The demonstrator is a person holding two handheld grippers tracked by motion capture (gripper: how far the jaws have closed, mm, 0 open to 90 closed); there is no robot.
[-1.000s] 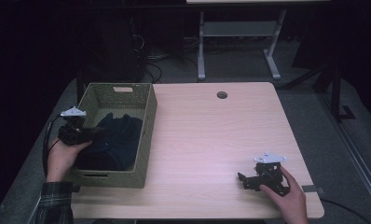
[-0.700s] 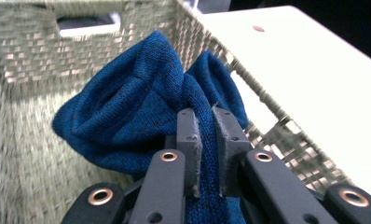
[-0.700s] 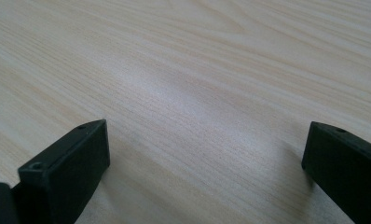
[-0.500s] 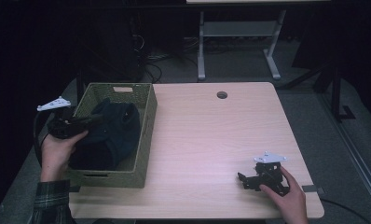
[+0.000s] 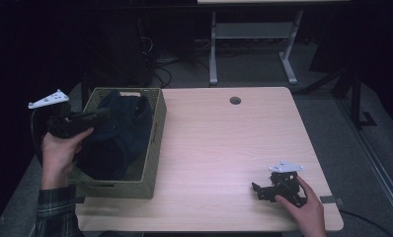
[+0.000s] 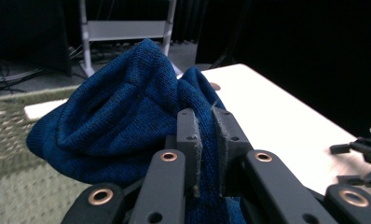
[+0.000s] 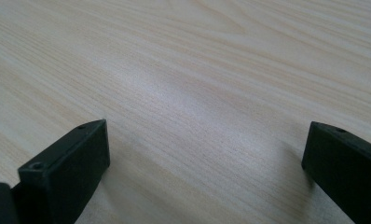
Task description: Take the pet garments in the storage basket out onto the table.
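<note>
- I am seeing the dark blue knitted garment (image 6: 118, 116) bunching into soft folds, its ribbed weave showing in the left gripper view.
- One fold is sitting pinched between the closed jaws of my left hand-held gripper (image 6: 207, 126).
- Its upper part is hanging raised over the woven green basket (image 5: 152, 148), while the rest is lying inside, at the tabletop's left end.
</note>
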